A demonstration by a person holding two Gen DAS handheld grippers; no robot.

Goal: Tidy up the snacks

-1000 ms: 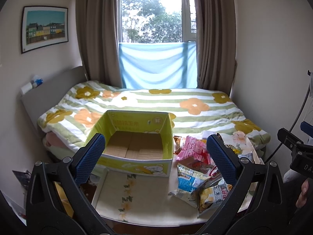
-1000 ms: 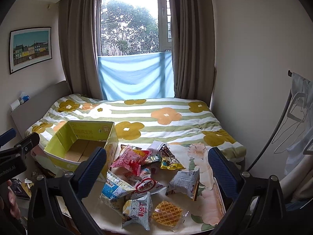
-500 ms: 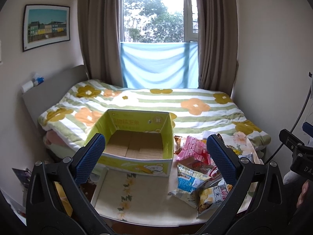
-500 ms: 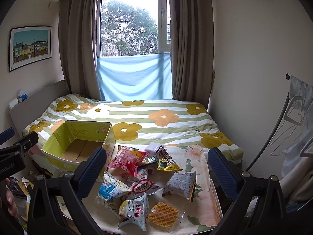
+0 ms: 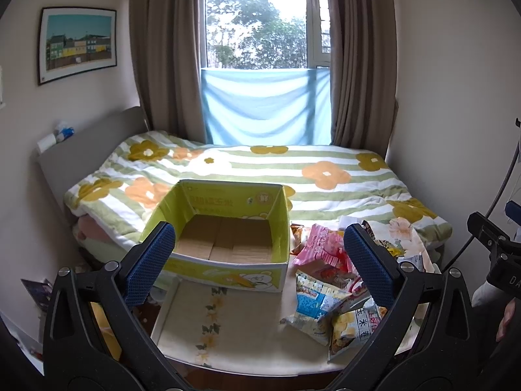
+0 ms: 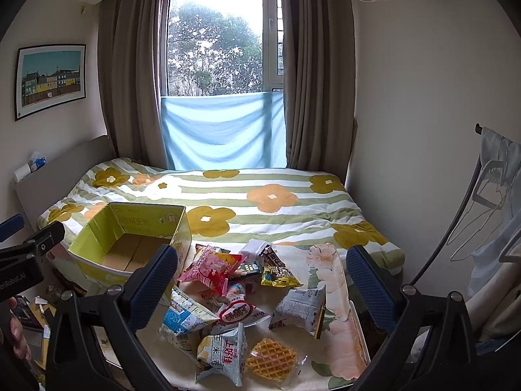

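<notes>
An empty yellow-green cardboard box (image 5: 228, 228) (image 6: 130, 241) stands open at the table's far left, against the bed. A pile of snack packets (image 6: 228, 280) (image 5: 325, 280) lies to its right: a pink bag (image 6: 211, 268), a blue-white packet (image 6: 182, 319), a packet with red characters (image 6: 224, 355), a wrapped waffle (image 6: 270, 360) and a silver packet (image 6: 301, 308). My left gripper (image 5: 259, 262) is open and empty, held above the table in front of the box. My right gripper (image 6: 262, 285) is open and empty, above the snack pile.
The small table (image 5: 234, 322) has a floral cloth. Behind it is a bed with a flowered striped quilt (image 6: 247, 205), then a window with brown curtains. Clothes hangers (image 6: 488, 195) hang at the right. Clutter lies on the floor at the left (image 6: 32, 319).
Both views have drifted slightly, as both grippers shifted a little. The box and snacks have not moved, and both grippers stay open.
</notes>
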